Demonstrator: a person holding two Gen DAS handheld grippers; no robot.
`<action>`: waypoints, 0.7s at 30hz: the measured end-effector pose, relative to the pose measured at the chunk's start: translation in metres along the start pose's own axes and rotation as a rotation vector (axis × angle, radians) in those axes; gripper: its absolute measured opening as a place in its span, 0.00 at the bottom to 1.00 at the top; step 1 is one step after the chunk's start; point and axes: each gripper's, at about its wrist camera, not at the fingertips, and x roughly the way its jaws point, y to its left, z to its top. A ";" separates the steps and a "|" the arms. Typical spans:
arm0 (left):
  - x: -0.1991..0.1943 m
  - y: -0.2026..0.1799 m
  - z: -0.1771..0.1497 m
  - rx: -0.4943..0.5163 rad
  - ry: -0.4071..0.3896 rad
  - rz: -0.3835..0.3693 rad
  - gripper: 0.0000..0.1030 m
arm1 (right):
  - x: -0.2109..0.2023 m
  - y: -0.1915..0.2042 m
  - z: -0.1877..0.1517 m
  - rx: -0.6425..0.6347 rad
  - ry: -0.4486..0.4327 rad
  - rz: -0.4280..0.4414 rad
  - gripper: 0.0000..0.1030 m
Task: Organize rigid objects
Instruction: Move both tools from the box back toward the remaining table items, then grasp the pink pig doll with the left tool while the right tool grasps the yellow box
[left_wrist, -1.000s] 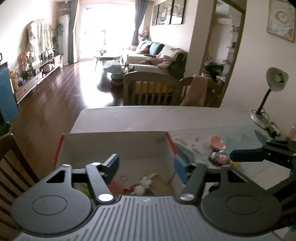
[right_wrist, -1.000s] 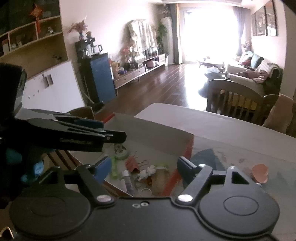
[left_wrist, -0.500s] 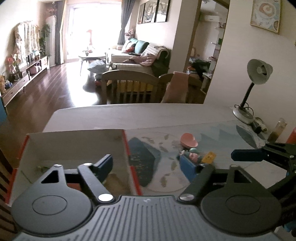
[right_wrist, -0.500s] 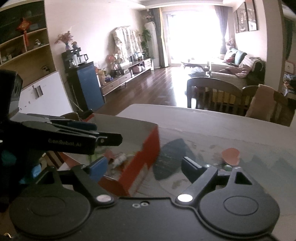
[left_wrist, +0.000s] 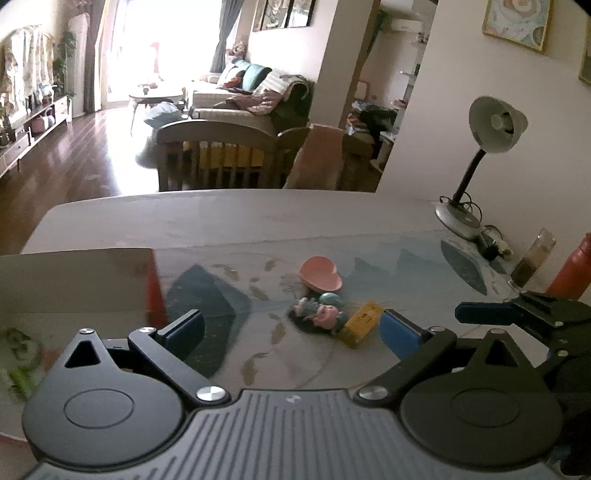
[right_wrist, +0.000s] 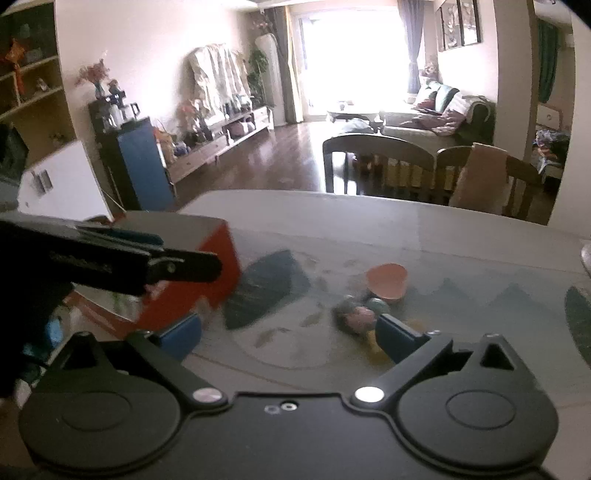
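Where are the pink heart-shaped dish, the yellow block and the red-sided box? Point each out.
pink heart-shaped dish (left_wrist: 320, 274): left wrist view, inner surface.
yellow block (left_wrist: 362, 322): left wrist view, top face.
red-sided box (right_wrist: 207, 275): right wrist view, red side wall.

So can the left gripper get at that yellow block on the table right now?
Probably yes. The left gripper is open and empty, and the yellow block lies just ahead beside its right finger, though the small toys crowd its left side.

Floor: dark glossy wooden floor (right_wrist: 280, 162)
Light: bright curtained window (right_wrist: 351, 55) — glare
Seating: slatted wooden chairs (left_wrist: 218, 151), pale cushioned sofa (left_wrist: 236, 99)
Corner: white gooseneck desk lamp (left_wrist: 487, 147)
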 end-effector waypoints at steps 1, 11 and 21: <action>0.007 -0.005 0.000 0.000 0.002 0.003 1.00 | 0.004 -0.006 -0.001 -0.004 0.008 -0.003 0.98; 0.084 -0.032 0.005 0.017 0.089 0.031 1.00 | 0.047 -0.061 -0.014 -0.055 0.076 -0.060 0.98; 0.148 -0.039 0.001 0.024 0.151 0.060 1.00 | 0.102 -0.087 -0.025 -0.131 0.149 -0.035 0.97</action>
